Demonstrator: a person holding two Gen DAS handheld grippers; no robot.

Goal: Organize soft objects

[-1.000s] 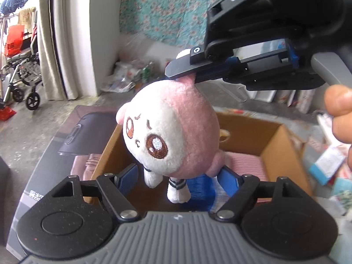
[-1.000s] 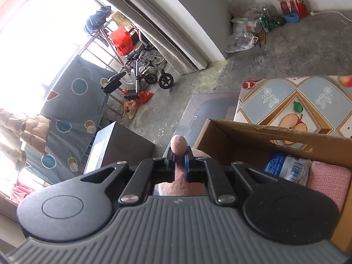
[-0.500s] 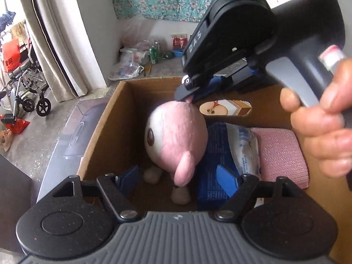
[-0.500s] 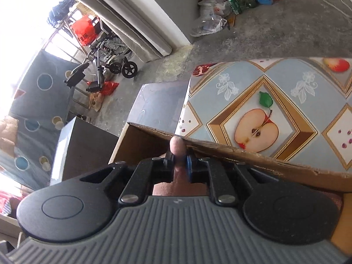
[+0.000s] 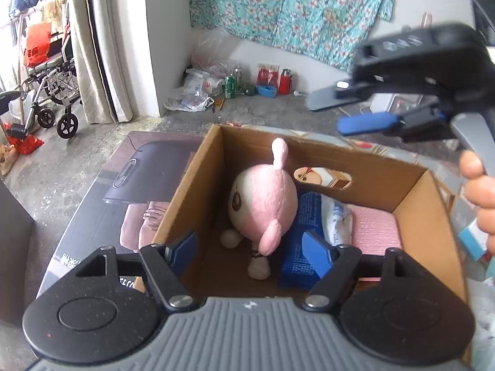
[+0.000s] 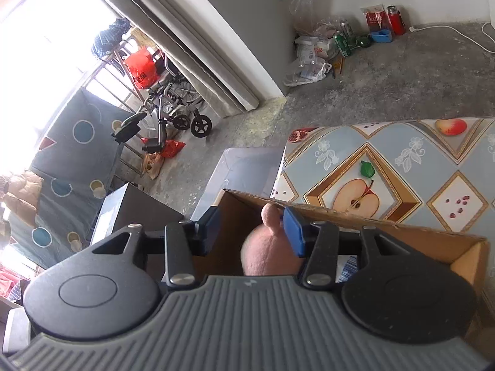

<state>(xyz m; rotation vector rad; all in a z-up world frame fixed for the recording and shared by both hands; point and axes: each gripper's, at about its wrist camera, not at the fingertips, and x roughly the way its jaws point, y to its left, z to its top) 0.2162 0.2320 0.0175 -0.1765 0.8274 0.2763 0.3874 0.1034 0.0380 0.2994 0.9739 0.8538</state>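
Note:
A pink and white plush toy (image 5: 263, 204) stands in the left part of the cardboard box (image 5: 321, 147), one ear pointing up. Beside it lie a blue packet (image 5: 304, 216) and a folded pink cloth (image 5: 374, 227). My left gripper (image 5: 250, 244) hangs open over the box's near edge, nothing between its fingers. My right gripper (image 5: 335, 109) is up at the right above the box, held by a person's hand (image 5: 479, 198). In the right wrist view its jaws (image 6: 252, 219) are opening, and the plush's ear (image 6: 270, 215) stands loose between the pads.
The box (image 6: 340, 213) sits on a table with a fruit-patterned cloth (image 6: 402, 160). A large dark flat carton (image 5: 148, 167) lies left of it. A wheelchair (image 5: 49, 92) stands by the curtain, and bottles and bags (image 5: 235, 83) line the far wall.
The right gripper lowered the plush by its ear into the box, then opened and let it go. It now sits higher and further right above the box.

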